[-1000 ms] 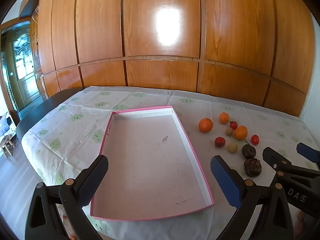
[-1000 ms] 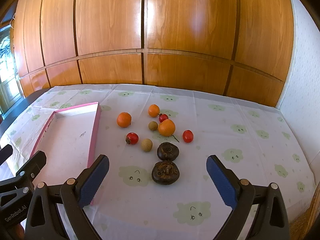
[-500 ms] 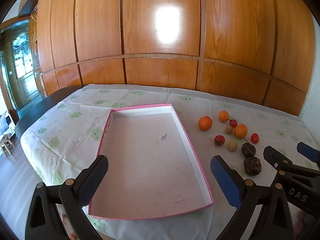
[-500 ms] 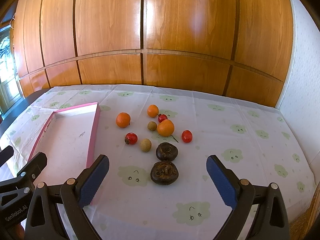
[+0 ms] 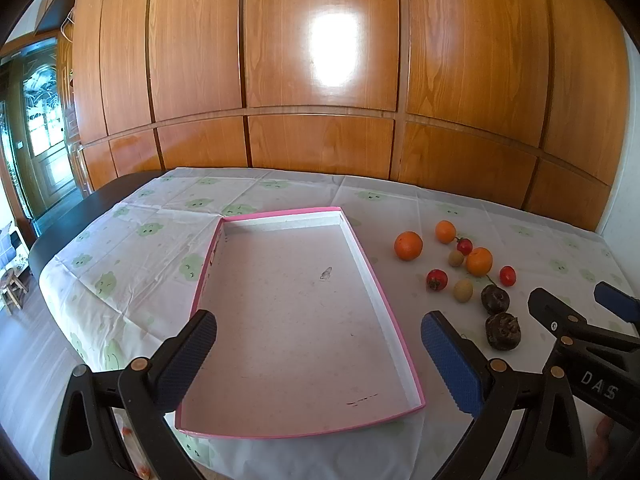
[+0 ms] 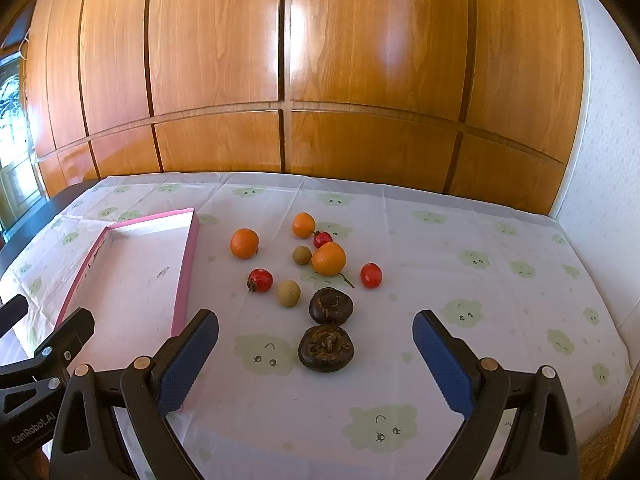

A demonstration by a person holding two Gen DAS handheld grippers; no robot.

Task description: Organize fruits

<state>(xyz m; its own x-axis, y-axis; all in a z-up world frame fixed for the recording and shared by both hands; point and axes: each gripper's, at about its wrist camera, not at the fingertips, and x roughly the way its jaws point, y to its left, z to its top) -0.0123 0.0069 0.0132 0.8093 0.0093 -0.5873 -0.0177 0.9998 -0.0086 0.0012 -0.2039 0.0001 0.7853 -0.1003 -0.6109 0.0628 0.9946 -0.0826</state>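
Observation:
A shallow pink-rimmed tray [image 5: 376, 280] [image 6: 188, 256] lies empty on the table. To its right several fruits lie on the cloth: three oranges, one nearest the tray [image 6: 244, 243] [image 5: 408, 245], small red fruits [image 6: 260, 279], tan round fruits [image 6: 289, 293] and two dark brown wrinkled fruits [image 6: 331, 305] [image 6: 326, 348] [image 5: 503, 331]. My left gripper [image 5: 318, 354] is open and empty over the tray's near end. My right gripper [image 6: 316, 360] is open and empty, just in front of the nearest dark fruit.
A white tablecloth [image 6: 460, 264] with green cloud prints covers the table. A wooden panelled wall [image 6: 320, 80] stands behind it. The table's dark left edge [image 5: 80, 216] drops to the floor. A door [image 5: 44, 136] is at far left.
Both grippers have drifted slightly; the fruits sit a little lower and closer in the right wrist view. Nothing was taken hold of.

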